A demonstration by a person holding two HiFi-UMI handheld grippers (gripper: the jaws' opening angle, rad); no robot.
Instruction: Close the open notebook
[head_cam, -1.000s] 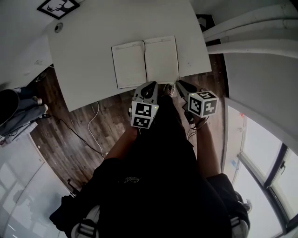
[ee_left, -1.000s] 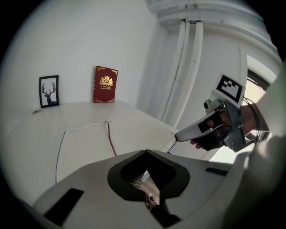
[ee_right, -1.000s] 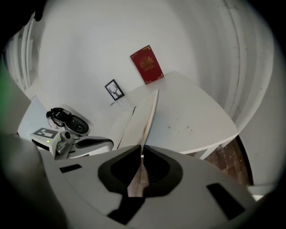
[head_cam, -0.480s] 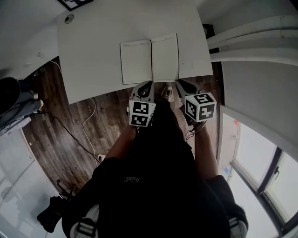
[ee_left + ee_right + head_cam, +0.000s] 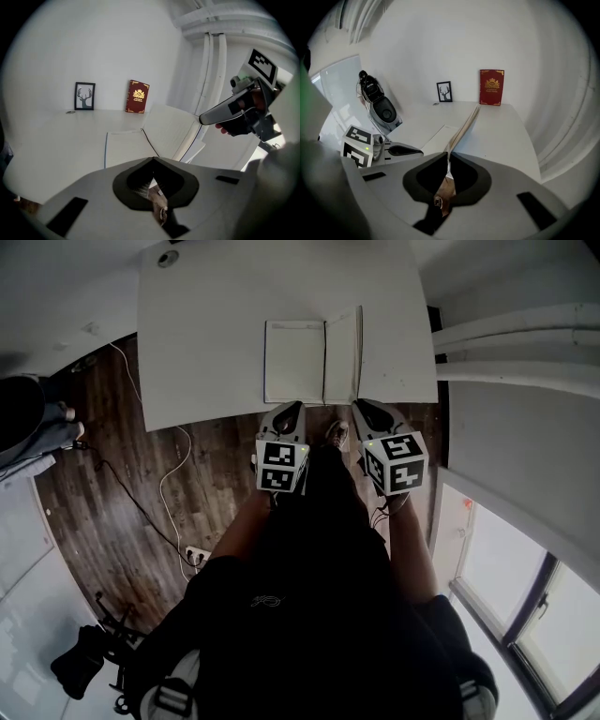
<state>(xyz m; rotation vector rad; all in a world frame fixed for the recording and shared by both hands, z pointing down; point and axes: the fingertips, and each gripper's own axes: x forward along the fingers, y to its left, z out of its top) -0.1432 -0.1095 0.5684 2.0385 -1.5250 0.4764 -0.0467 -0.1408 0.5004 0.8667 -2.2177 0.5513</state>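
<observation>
At right claw [image 5: 446, 158]: pinching right half of notebook [image 5: 294, 362], which stands near upright; left page lies flat
Beside it, left claw [image 5: 152, 161]: pressed together, empty, close to the notebook's near edge
Under both, worktop [image 5: 206, 334]: white; notebook near its front edge

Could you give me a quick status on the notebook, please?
Right tongs shut on the notebook, right half raised steeply off the table. Left tongs shut, empty, near the notebook's front edge. Nothing on the flat half.
</observation>
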